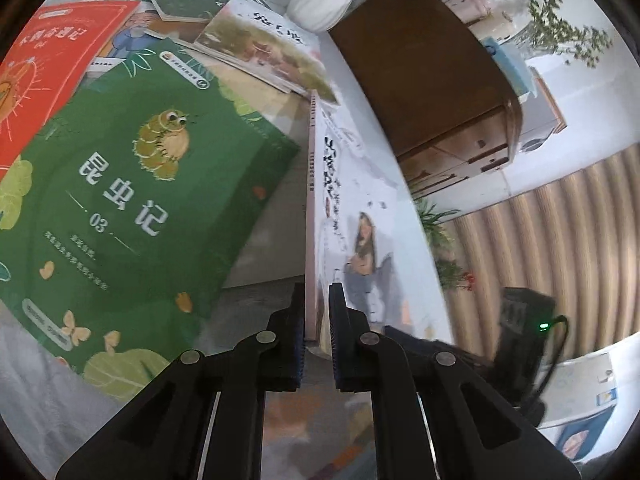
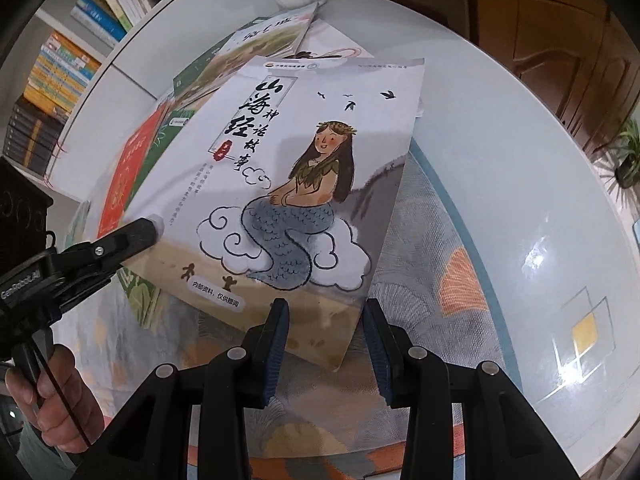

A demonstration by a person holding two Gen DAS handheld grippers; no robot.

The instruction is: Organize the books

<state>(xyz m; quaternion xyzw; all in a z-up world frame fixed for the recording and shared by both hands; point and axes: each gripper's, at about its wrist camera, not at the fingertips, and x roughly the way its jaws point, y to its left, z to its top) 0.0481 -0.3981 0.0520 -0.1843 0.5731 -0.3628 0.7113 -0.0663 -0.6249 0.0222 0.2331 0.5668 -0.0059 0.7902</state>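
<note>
Step in hand: lifting one volume clear of the loose spread, judged from the grip and the tilt of the cover.
Left tool (image 1: 317, 320): closed down narrow on the spine edge of the mermaid book (image 2: 304, 184), clamping it near a lower corner.
Right tool (image 2: 325, 336): spread wide and holding nothing; its fingers stand just short of the same book's bottom edge, not touching it as far as can be seen.
Mermaid book: raised and tilted off the bench (image 2: 500, 184), over the other titles, held at one side only.
Remaining stock: the green insect book (image 1: 132, 200) lies flat near the front of the bench; the orange book (image 1: 48, 64) is beside it toward the left edge; further books (image 1: 264, 44) overlap at the back, by the white vase (image 1: 324, 0).
Likely destination: the bookshelf (image 2: 68, 80) beyond the far left edge; this is inference, not observed.
Next move calls for: the right tool to take the free lower edge, since a one-sided hold on a thin cover may let it sag or twist.
Progress: early; most books are still scattered.
</note>
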